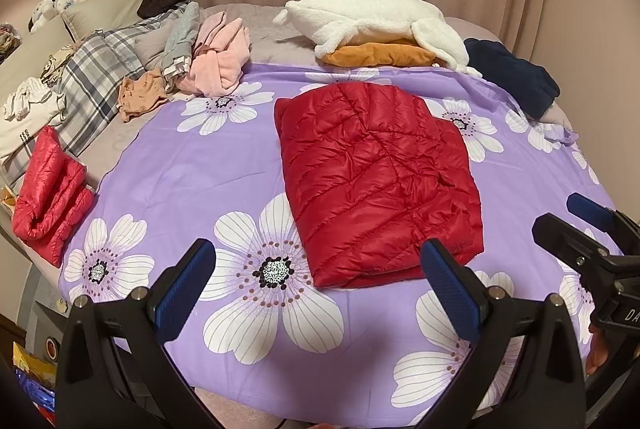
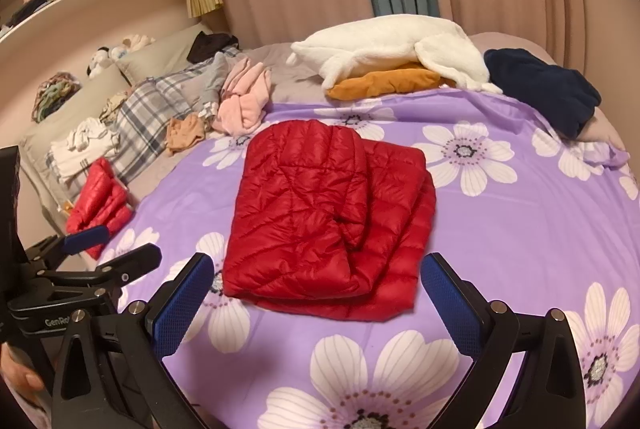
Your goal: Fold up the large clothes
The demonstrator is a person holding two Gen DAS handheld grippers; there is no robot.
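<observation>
At nine o'clock in the left wrist view, a small folded red jacket [image 1: 50,197] lies at the bed's left edge, just beside a plaid blanket [image 1: 96,77]. White garments [image 1: 28,109] sit at ten o'clock on the pillows. Toward eleven o'clock a tan cloth [image 1: 142,97] and a crumpled pink garment [image 1: 220,61] rest where the plaid meets the purple floral sheet [image 1: 192,165].

Left gripper [image 1: 318,289]: jaws spread wide, holding nothing, hovering above the sheet at six o'clock, apart from any clothing. Its right finger [image 1: 450,289] overlaps the near corner of the large jacket in view; contact cannot be told.

Centre: the large red puffer jacket [image 1: 376,177] lies folded into a rough rectangle, flat on the sheet, with one layer doubled over another as the right wrist view [image 2: 328,217] shows.

At twelve o'clock a white fleece [image 1: 372,21] is stacked on an orange garment [image 1: 380,55]. At two o'clock a navy garment [image 1: 512,77] lies on the sheet's far right corner.

Right gripper [image 2: 318,293]: jaws likewise wide apart and empty, poised above the sheet on the near side of the jacket, not touching it. It appears at three o'clock in the left wrist view [image 1: 576,225].
</observation>
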